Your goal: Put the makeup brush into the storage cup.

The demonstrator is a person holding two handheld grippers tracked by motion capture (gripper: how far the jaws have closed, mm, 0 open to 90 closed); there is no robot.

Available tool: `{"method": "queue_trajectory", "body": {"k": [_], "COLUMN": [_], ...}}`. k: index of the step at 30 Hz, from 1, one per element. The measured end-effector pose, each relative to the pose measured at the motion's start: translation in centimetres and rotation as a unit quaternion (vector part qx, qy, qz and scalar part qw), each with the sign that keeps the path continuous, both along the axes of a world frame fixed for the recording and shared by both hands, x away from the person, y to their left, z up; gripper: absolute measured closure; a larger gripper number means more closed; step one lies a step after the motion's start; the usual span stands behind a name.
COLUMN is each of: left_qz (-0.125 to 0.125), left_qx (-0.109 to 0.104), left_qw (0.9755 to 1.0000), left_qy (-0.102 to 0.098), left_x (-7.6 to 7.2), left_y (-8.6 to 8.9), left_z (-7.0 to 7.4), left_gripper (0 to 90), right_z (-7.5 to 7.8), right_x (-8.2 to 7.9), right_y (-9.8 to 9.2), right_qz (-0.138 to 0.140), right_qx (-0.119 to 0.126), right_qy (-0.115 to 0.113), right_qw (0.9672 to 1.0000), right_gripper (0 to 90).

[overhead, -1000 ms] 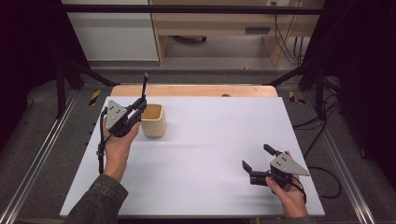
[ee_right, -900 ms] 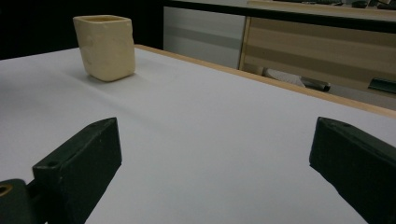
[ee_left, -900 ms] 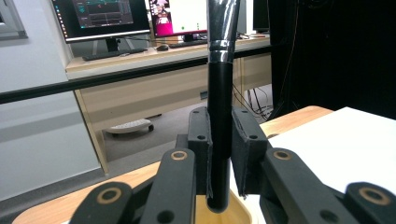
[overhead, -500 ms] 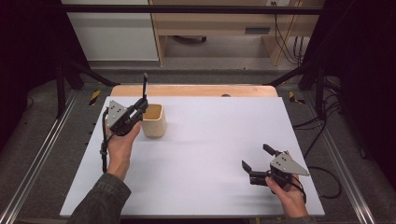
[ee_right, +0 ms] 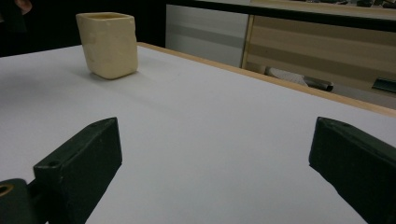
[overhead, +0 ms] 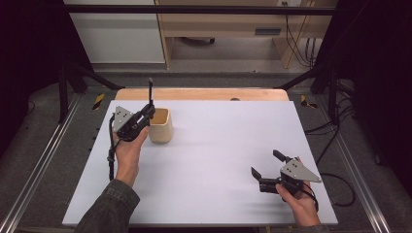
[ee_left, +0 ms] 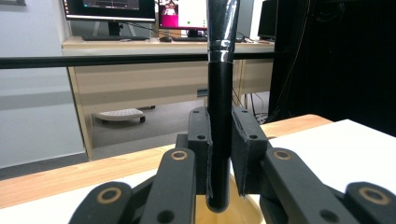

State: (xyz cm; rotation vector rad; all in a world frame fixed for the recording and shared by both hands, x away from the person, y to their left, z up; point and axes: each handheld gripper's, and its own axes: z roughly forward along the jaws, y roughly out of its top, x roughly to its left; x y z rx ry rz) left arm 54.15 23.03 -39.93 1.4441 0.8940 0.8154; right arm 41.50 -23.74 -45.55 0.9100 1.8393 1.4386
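Observation:
A cream square cup (overhead: 162,127) stands at the back left of the white table (overhead: 218,145). My left gripper (overhead: 148,115) is just left of the cup's rim, shut on a thin black brush (overhead: 151,92) that stands upright. In the left gripper view the brush (ee_left: 219,116), with its silver band, is pinched between the pads, and its lower end hangs over the cup's mouth (ee_left: 243,214). My right gripper (overhead: 265,163) rests near the front right of the table, open, with nothing between its jaws. From the right gripper view the cup (ee_right: 108,44) stands far off at the upper left.
A wooden strip (overhead: 204,93) runs along the table's far edge. Beyond it are a desk (ee_left: 154,79) and monitors. Metal rails (overhead: 43,160) flank the table on both sides, and cables lie on the floor at the right (overhead: 335,131).
My left gripper has sunk a little with the brush, bringing its lower end closer to the cup. The right gripper has stayed where it was.

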Motion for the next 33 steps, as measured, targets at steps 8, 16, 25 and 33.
{"method": "queue_trajectory", "body": {"k": [8, 16, 25, 33], "left_qz": [-0.003, -0.004, -0.003, -0.005], "left_qx": [0.008, 0.010, 0.015, 0.019], "left_qw": [0.9999, 0.9999, 0.9998, 0.9997], "left_qy": [0.004, 0.008, 0.012, 0.013], "left_x": [0.4, 0.6, 0.8, 0.8], "left_y": [-0.5, -0.8, -0.8, -1.0], "left_z": [-0.6, -1.2, -1.7, -1.9], "left_gripper": [78.9, 78.9, 78.9, 78.9], "right_z": [0.0, -0.1, -0.1, -0.1], "right_x": [0.0, 0.0, 0.0, 0.1], "right_y": [0.0, 0.0, 0.0, 0.1], "right_qz": [0.002, 0.003, 0.003, 0.004], "right_qx": [-0.002, -0.003, -0.003, -0.004], "right_qy": [0.001, 0.003, 0.004, 0.006], "right_qw": [1.0000, 1.0000, 1.0000, 1.0000], "right_gripper": [3.1, 3.2, 3.2, 3.4]}}
